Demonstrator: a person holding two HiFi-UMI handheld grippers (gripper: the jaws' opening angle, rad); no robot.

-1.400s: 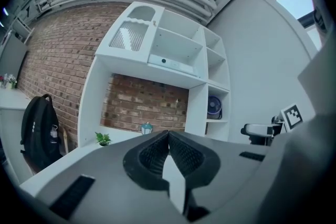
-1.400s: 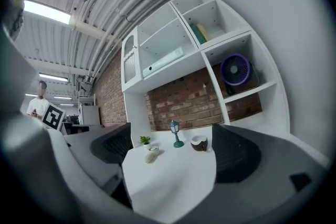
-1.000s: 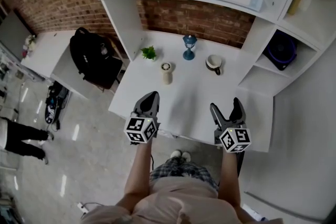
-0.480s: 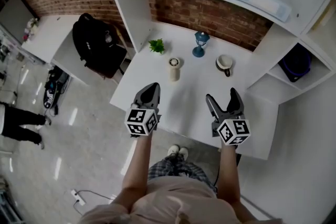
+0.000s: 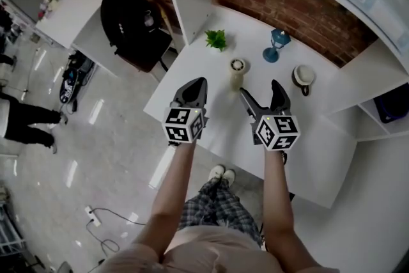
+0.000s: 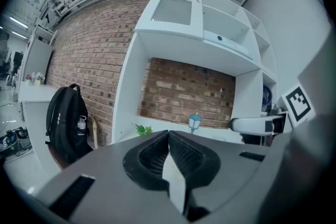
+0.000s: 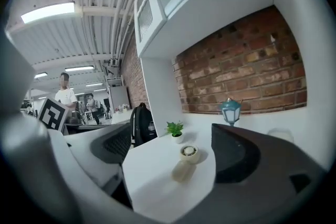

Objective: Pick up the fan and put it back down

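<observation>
The fan [image 5: 237,72] is a small cream-coloured one with a round head, standing on the white desk [image 5: 211,121]; in the right gripper view the fan [image 7: 185,161] shows between the jaws, some way ahead. My right gripper [image 5: 261,94] is open, held above the desk just short of the fan. My left gripper [image 5: 195,87] is shut with nothing in it, hovering over the desk's left part. In the left gripper view the jaws [image 6: 168,152] stand pressed together.
A small potted plant [image 5: 216,40], a blue lantern [image 5: 276,45] and a cup [image 5: 303,78] stand behind the fan near the brick wall. A black backpack [image 5: 131,22] rests on the side table at left. White shelves rise above and to the right.
Both grippers have moved forward over the desk toward the fan. The head view has shifted, so the desk sits closer and more to the right. Jaw states are unchanged.
</observation>
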